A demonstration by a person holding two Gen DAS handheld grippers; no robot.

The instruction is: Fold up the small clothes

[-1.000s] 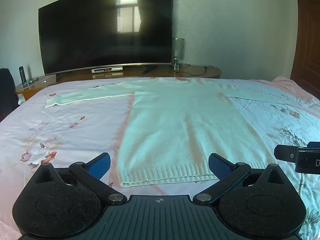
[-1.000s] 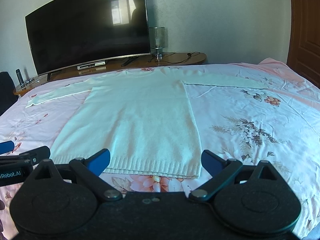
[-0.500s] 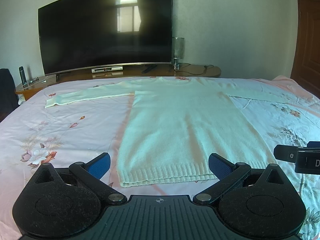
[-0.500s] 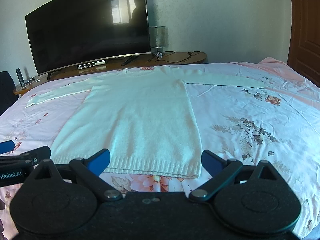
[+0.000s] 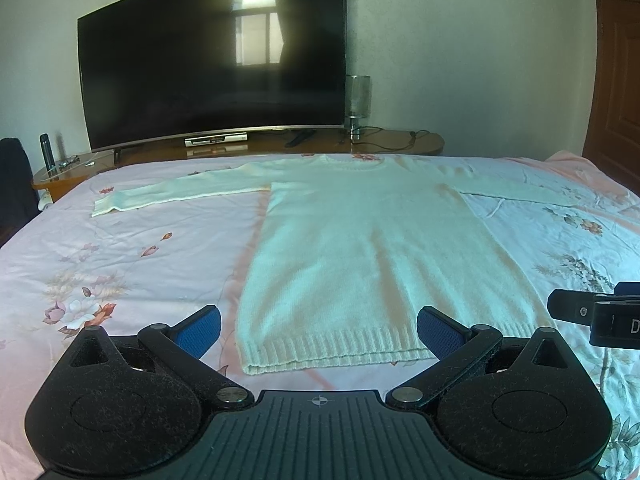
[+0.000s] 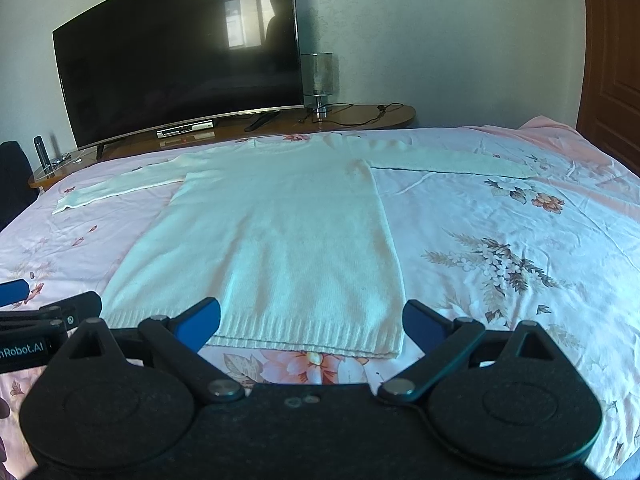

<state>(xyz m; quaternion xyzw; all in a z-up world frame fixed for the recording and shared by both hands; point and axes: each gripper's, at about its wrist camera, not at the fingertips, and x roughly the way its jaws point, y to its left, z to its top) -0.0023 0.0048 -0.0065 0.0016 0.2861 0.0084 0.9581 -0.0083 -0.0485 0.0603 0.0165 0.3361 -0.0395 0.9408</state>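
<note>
A pale mint knitted sweater (image 5: 360, 248) lies flat on the bed, hem toward me, both sleeves spread out to the sides; it also shows in the right wrist view (image 6: 276, 232). My left gripper (image 5: 318, 326) is open and empty, hovering just short of the ribbed hem. My right gripper (image 6: 312, 322) is open and empty over the hem's right part. Each gripper shows at the edge of the other's view.
The bed has a pink floral sheet (image 5: 120, 264). Beyond its far edge stands a wooden TV bench (image 5: 392, 144) with a large dark curved TV (image 5: 212, 76), a glass lamp (image 5: 357, 100) and cables. A brown door (image 6: 616, 60) is at the right.
</note>
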